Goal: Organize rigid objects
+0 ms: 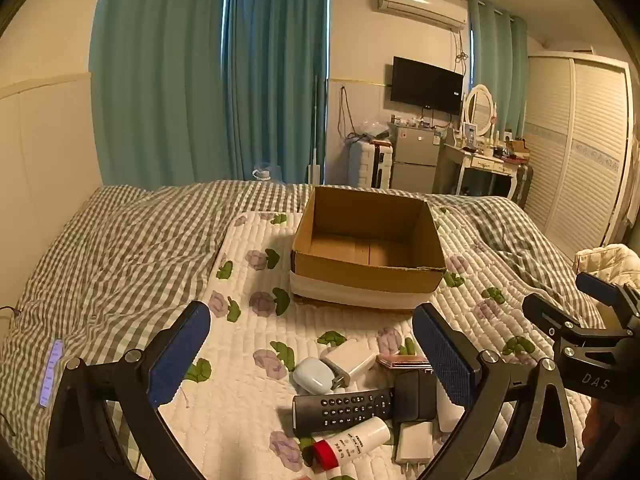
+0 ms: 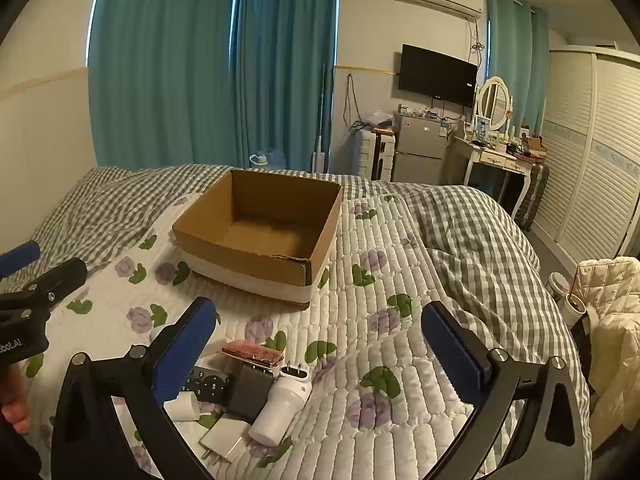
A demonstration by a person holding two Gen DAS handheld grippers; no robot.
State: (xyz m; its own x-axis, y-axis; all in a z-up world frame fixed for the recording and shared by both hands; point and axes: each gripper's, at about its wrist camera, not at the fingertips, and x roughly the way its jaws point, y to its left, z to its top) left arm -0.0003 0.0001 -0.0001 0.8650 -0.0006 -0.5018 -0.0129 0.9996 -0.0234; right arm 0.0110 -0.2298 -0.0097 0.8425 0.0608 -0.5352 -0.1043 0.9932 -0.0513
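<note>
Left wrist view: the left gripper (image 1: 311,354) is seen with its jaws spread as wide as they go, nothing between the blue pads (image 1: 442,354) and nothing touched — it hangs above the pile of small things on the white floral quilt (image 1: 248,264). Under and just beyond it are noted a black remote control (image 1: 342,406), a pale earbud case (image 1: 313,376), a white charger (image 1: 350,360), a white tube with a red cap (image 1: 352,446) and a pink case (image 1: 402,361), crowded together and partly overlapping. The cardboard box (image 1: 366,248) is seen farther up the quilt, open-topped, its floor bare. Right wrist view: the right gripper (image 2: 318,346) is likewise released, jaws fully apart, holding nothing; only quilt lies between its pads. The same pile is found at its lower left — a white cylindrical device (image 2: 282,408) and a black block (image 2: 250,394) nearest. The box is ahead and left, well apart from both grippers.
</note>
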